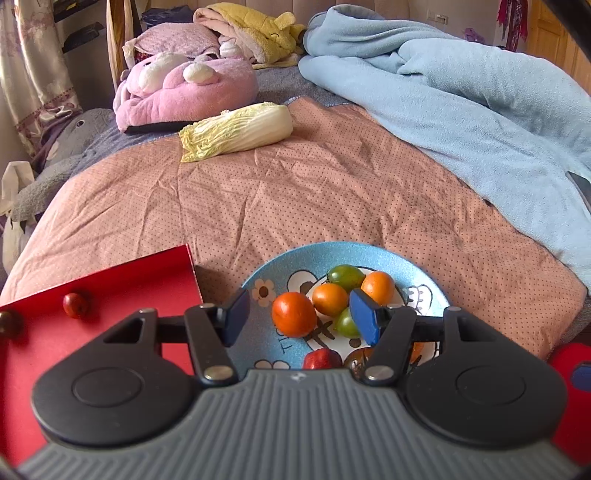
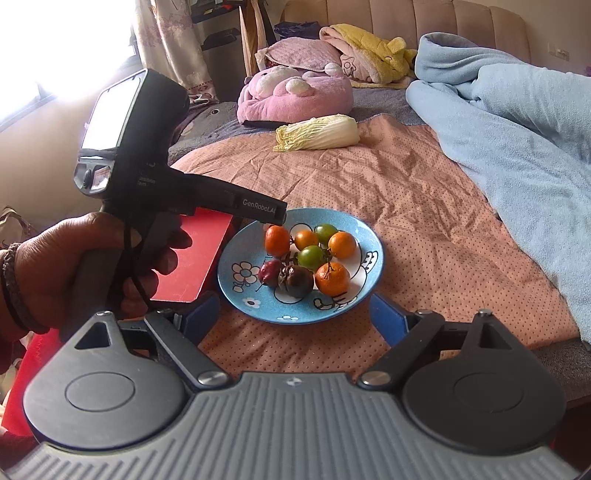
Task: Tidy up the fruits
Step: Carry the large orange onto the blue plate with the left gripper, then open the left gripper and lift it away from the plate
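Fruits point(image 2: 308, 256) on blue plate point(image 2: 236, 254) — left gripper point(image 1: 301, 314) reads "GenRoboLAI".

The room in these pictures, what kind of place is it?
Most likely a bedroom: the work surface is a bed with a padded headboard, a rumpled blue blanket and a pink plush toy near the pillows.

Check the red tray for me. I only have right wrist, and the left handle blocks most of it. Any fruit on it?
Observer: Yes. Left wrist shows two on the red tray: a red fruit and a dark fruit at the picture's left edge.
Operator: Left tongs holding anything? Can't see the tips from here.
Observer: No. The left tongs are open above the blue plate, with nothing pinched; the pads stand clear on either side of an orange fruit lying on the plate.
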Demonstrator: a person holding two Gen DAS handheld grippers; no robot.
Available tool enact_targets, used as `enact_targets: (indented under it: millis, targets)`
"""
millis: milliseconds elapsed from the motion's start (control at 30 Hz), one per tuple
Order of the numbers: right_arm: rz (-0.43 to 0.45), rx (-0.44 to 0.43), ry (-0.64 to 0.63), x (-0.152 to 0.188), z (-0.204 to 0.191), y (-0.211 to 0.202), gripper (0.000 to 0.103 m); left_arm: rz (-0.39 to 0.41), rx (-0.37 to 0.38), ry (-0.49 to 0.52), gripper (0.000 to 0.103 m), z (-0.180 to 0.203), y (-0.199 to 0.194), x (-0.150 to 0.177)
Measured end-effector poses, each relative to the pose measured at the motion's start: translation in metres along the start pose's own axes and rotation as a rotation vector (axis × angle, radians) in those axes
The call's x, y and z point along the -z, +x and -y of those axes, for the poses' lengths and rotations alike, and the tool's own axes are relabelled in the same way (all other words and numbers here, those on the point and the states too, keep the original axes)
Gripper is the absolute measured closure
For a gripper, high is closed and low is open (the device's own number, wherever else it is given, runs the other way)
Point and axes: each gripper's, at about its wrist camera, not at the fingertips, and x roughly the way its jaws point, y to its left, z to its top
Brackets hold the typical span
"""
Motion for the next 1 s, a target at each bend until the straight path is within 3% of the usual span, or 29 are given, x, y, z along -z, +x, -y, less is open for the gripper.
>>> enact_targets:
  millis: [533, 1000]
  targets:
    - [0.008, -0.06, -0.043, -0.007, -0.027, 0.005, 0.011, 0.041, -0.006, -0.032, 0.041, -0.016, -0.051, 0.009]
    - [-0.03, -0.137, -0.08, -0.012, -0.061, 0.037, 0.011, 0.05, -0.098, -0.105, 0.041, -0.067, -0.08, 0.039]
